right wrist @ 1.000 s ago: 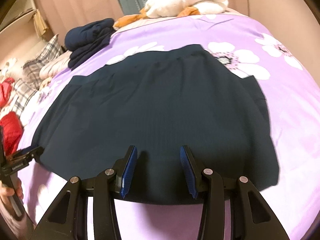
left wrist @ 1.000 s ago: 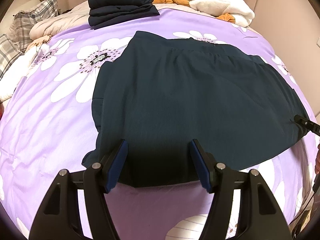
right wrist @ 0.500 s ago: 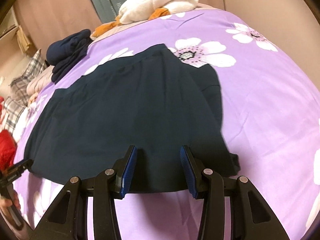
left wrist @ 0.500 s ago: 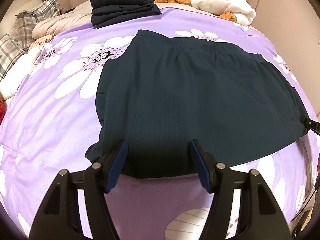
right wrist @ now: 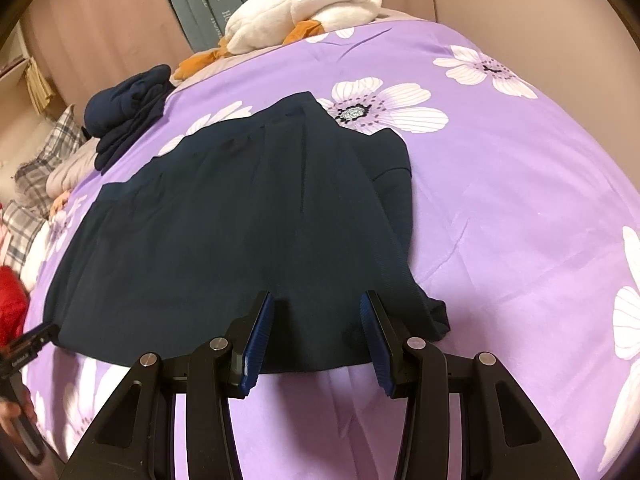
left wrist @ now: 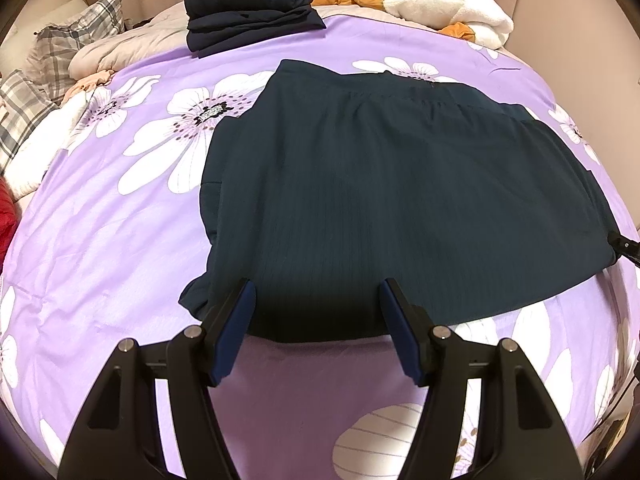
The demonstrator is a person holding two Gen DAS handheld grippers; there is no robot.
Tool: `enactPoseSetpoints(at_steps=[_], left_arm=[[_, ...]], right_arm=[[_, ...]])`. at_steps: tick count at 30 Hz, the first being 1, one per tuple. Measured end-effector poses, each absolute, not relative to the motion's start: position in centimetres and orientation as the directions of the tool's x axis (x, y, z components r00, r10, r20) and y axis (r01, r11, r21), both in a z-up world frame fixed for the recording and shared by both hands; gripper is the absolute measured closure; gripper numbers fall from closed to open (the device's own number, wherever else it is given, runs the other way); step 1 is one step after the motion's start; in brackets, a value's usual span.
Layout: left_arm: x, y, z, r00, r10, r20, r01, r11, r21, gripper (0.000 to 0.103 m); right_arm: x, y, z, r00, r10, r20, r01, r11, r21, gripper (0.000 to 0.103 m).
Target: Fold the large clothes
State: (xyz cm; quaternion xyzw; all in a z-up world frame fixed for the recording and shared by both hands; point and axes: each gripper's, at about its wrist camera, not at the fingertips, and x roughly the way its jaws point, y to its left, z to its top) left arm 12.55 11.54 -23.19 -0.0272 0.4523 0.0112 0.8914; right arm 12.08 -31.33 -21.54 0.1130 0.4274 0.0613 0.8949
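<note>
A large dark navy garment lies spread flat on the purple flowered bedspread; it also shows in the right wrist view. My left gripper is open and empty, hovering over the garment's near hem towards its left corner. My right gripper is open and empty over the near hem close to the right corner, where the cloth edge bunches a little. Each gripper's tip shows at the edge of the other's view.
A stack of folded navy clothes sits at the far side of the bed. A white and orange plush toy lies beside it. Plaid pillows and a red item are at the left.
The right gripper has swung right along the hem towards the garment's right corner. The left gripper has shifted slightly left. Both stayed open and the garment has not moved.
</note>
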Motion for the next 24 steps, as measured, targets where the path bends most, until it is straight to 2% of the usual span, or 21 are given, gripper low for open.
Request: enactPoseSetpoints(at_steps=[8, 12, 15, 18, 23, 24], left_arm=[[11.9, 11.5, -22.9, 0.587, 0.014, -0.809, -0.053, 0.998, -0.022, 0.038], [11.5, 11.7, -22.6, 0.583, 0.044, -0.811, -0.072, 0.997, 0.003, 0.030], [11.0, 12.0, -22.3, 0.585, 0.046, -0.810, -0.080, 0.997, -0.001, 0.029], [10.6, 12.3, -22.0, 0.585, 0.057, -0.809, -0.094, 0.996, 0.002, 0.023], [9.9, 12.4, -21.4, 0.591, 0.046, -0.805, -0.095, 0.995, -0.013, 0.018], [9.8, 12.4, -21.3, 0.595, 0.046, -0.802, -0.095, 0.995, -0.014, 0.018]], right_arm=[[11.6, -31.5, -21.4, 0.626, 0.195, -0.755, -0.008, 0.970, 0.243, 0.058], [11.3, -31.8, -21.4, 0.627, 0.192, -0.755, 0.002, 0.969, 0.248, 0.058], [10.8, -31.9, -21.2, 0.626, 0.176, -0.760, 0.010, 0.972, 0.233, 0.058], [10.4, -31.8, -21.0, 0.622, 0.147, -0.769, 0.017, 0.979, 0.201, 0.058], [9.7, -31.4, -20.2, 0.626, 0.115, -0.771, 0.015, 0.987, 0.160, 0.053], [9.6, -31.3, -20.1, 0.627, 0.115, -0.771, 0.015, 0.987, 0.160, 0.050]])
